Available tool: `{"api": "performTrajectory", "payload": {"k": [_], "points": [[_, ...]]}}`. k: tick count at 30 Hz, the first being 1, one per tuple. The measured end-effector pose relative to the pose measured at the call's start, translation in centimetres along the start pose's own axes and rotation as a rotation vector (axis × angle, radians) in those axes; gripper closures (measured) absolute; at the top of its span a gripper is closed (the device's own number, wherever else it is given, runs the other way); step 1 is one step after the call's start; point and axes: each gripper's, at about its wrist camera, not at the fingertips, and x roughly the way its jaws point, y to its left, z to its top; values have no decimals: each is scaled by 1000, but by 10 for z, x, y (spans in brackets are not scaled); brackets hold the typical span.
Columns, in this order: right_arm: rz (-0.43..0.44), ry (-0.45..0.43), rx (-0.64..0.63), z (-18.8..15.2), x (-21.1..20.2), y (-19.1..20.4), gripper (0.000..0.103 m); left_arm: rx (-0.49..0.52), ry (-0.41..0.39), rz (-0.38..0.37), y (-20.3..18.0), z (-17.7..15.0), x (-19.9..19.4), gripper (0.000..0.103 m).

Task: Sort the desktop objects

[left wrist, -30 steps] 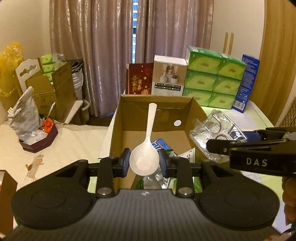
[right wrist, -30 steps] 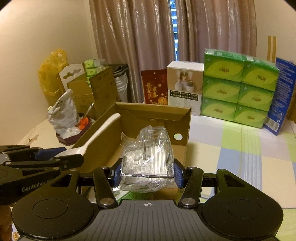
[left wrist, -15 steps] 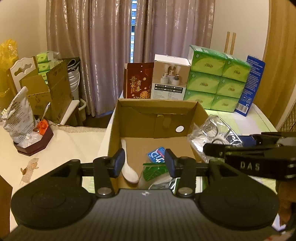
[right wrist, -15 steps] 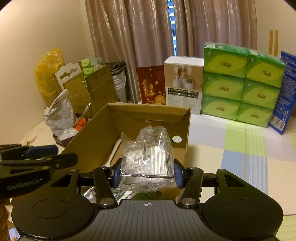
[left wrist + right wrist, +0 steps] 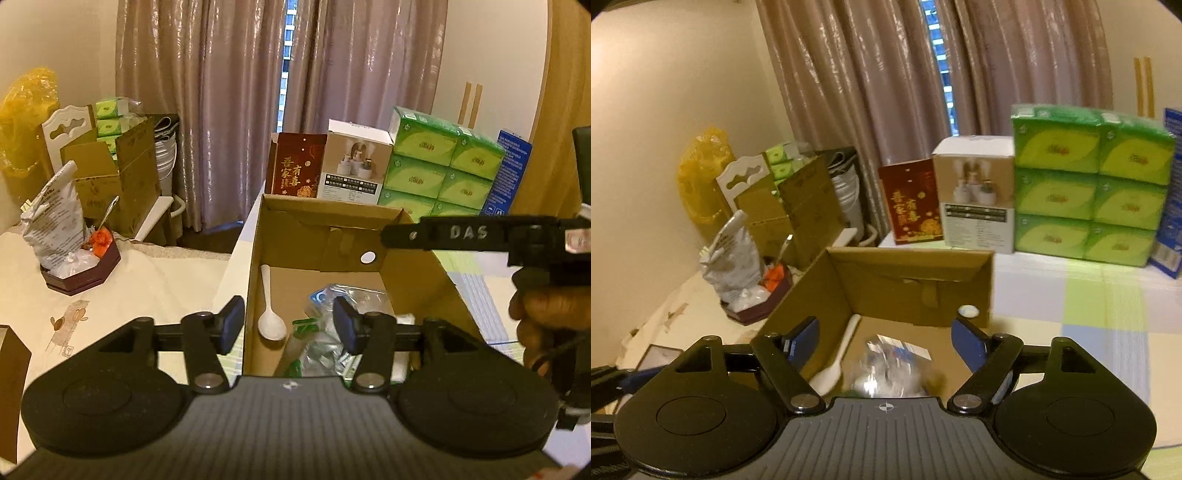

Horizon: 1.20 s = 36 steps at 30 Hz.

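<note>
Inside the box (image 5: 417, 273), spoon (image 5: 271, 325) and packet (image 5: 890, 369) now lie released.

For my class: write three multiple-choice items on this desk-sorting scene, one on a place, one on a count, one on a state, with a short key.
1. Where is the white spoon?
A. in the cardboard box
B. on the tablecloth
C. in the left gripper

2. How many green tissue packs show in the stack's front in the right wrist view?
A. four
B. six
C. nine

3. How is the right gripper?
A. clamped on the clear plastic pack
B. opening, nothing gripped
C. clamped on the spoon

Key: 1 A, it lies on the box floor; 2 B, two columns of three; 3 B, its pads stand clear of the pack below.
</note>
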Motion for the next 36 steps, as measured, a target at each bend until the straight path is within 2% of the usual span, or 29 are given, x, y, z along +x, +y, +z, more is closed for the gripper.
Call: {"api": "performTrajectory", "payload": {"k": [1,6,11,16,23,25,31,36], "points": [[-7,3,-2,-2,-4,-1,24,-6,-7,3,0,-2,-5,48],[-50,24,-7,-16,-35,-4,17,-6,-22,11,-8,-11,-26,23],[-52,38,19,-42,-85,1,9,-10,-42,17,-16,-22,-56,5],[-76,28,0,-69,-135,18,2,8,-89,55,-25,-31,-100,1],[-110,26,-30,-93,-190,46,2,-24,-92,68,-33,-48,-154,1],[-137,34,-33,-101,-202,53,2,-24,-88,75,-36,-54,-167,1],[-141,44,-16,-121,-230,63,2,-42,-102,87,-40,-75,-204,1],[-163,47,-44,-135,-249,67,2,-74,-71,95,-37,-87,-223,1]]}}
